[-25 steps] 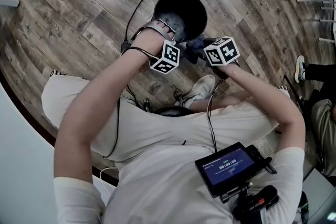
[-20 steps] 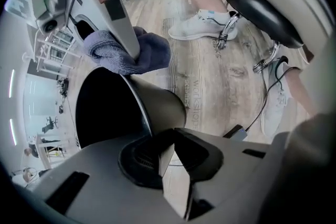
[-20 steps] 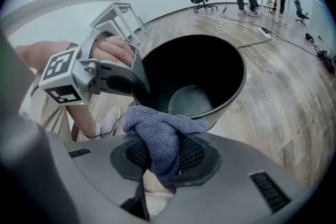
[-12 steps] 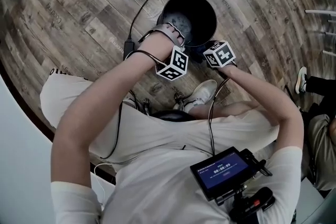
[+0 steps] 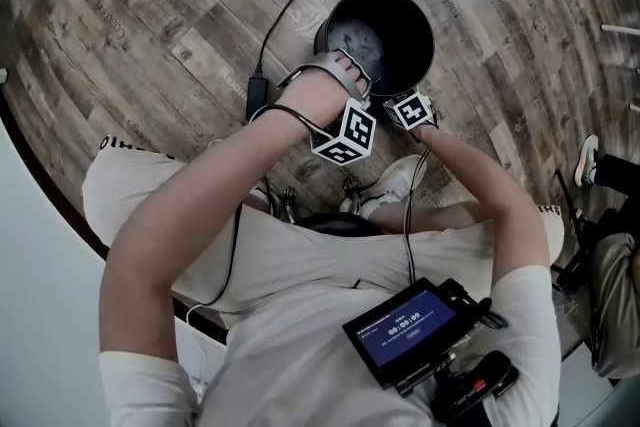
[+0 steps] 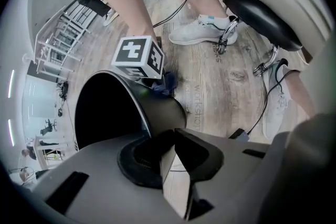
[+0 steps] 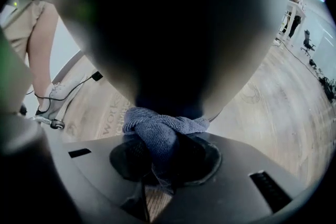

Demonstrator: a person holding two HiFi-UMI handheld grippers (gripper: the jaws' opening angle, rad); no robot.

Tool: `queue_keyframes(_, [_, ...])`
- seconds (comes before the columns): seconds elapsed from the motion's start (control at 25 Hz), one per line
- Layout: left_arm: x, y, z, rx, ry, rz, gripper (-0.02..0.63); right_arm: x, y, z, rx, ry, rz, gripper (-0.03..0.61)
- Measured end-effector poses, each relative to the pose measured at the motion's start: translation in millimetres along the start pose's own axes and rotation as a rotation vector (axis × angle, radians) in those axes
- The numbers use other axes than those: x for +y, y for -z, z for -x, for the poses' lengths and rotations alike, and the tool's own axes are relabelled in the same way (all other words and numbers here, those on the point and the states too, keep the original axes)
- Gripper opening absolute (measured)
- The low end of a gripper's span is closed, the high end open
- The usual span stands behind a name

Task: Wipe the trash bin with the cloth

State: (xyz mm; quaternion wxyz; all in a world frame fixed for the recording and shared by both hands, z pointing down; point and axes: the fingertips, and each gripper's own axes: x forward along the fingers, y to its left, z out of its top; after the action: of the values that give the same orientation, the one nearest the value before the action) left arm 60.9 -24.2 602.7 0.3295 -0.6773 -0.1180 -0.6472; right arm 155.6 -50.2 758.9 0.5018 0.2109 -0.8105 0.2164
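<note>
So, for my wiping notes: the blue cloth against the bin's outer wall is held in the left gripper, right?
No, the right gripper holds it: the right gripper view shows the blue cloth bunched between its jaws against the trash bin. The left gripper clamps the bin's rim.

Left gripper (image 6: 174, 139): jaws nearly together, pinching the trash bin (image 6: 153, 106) rim, pointing steeply down.
Right gripper (image 7: 160, 165): clamped on the cloth (image 7: 157, 126), angled down.
Arms: left arm (image 5: 200, 195) and right arm (image 5: 490, 200) stretched forward, converging.
</note>
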Motion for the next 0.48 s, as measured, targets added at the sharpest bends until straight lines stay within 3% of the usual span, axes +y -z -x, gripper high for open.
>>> queue_keyframes(0.2, [0.3,-0.6,-1.3,0.002,-0.008,0.009,0.077,-6.3,11.4,-19.7,-0.009,0.036,-0.082,0.096])
queue_keyframes(0.36, [0.1,0.3,-2.6,0.009,-0.008,0.02,0.08,-1.9,12.8,-10.9,0.048,-0.005,-0.103,0.097])
queue_keyframes(0.48, [-1.7,-1.5,-2.7,0.018,-0.007,0.037,0.086,16.7,12.4,26.8,0.075,-0.051,-0.21,0.096])
